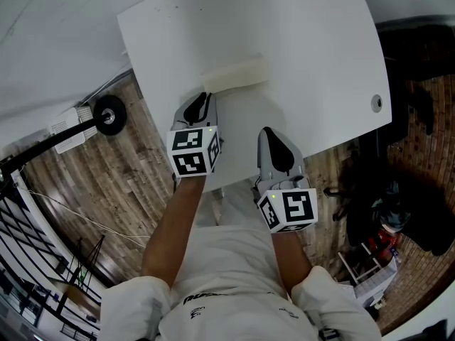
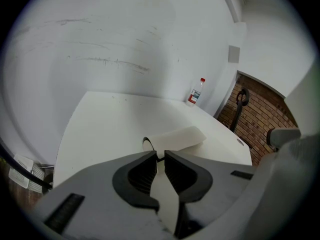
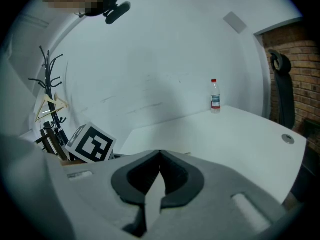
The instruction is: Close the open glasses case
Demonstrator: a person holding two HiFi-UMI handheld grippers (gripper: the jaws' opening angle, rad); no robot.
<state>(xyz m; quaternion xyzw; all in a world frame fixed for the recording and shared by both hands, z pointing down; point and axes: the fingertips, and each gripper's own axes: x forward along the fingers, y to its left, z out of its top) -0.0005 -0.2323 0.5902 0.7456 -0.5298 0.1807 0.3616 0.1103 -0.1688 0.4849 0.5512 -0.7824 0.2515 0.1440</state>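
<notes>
The cream glasses case (image 1: 236, 74) lies across the middle of the white table (image 1: 313, 55). In the left gripper view the glasses case (image 2: 177, 137) sits just past the jaw tips, and a dark opening shows at its left end. My left gripper (image 1: 202, 98) hovers right at the case's near left end, its jaws nearly together with nothing between them (image 2: 160, 155). My right gripper (image 1: 269, 131) hangs over the table's near edge, right of the case and apart from it, its jaws shut and empty (image 3: 160, 153).
A small water bottle (image 2: 196, 92) with a red cap stands at the table's far edge, also seen as the bottle (image 3: 215, 96). A round cable hole (image 1: 377, 103) sits near the table's right edge. A dark chair (image 3: 280, 84) and a coat rack (image 3: 50, 84) stand off the table.
</notes>
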